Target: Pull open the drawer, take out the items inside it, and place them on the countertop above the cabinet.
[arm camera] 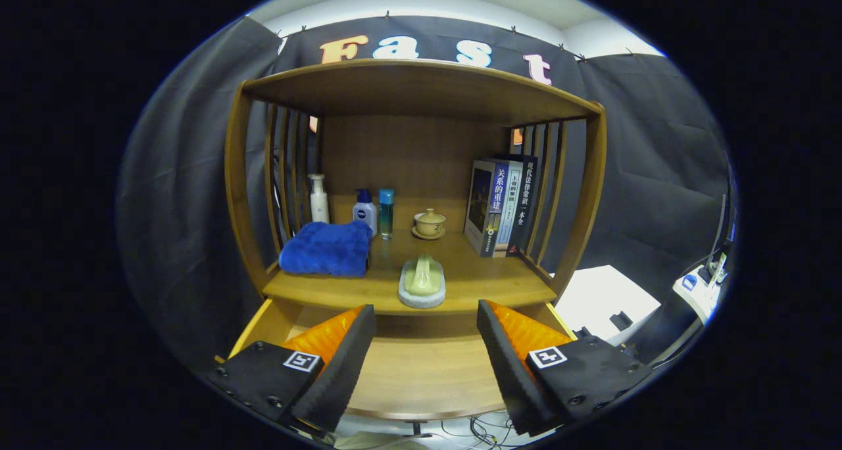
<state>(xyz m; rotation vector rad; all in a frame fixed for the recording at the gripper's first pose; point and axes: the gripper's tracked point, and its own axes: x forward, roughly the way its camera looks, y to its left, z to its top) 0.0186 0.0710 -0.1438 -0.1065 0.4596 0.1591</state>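
Gripper (pixel 426 328) hangs with its fingers spread wide and holding nothing, right over the pulled-out drawer (pixel 421 371), whose bare wooden floor shows between them. Just beyond the fingertips, on the countertop (pixel 487 279) at its front edge, sits a pale green dish on a grey pad (pixel 421 280), with a blue towel (pixel 327 248) left of it. Further back stand bottles, a lidded cup (pixel 429 223) and books (pixel 501 205); I'd say the emptying looks done, and next comes a check of the drawer's hidden corners.
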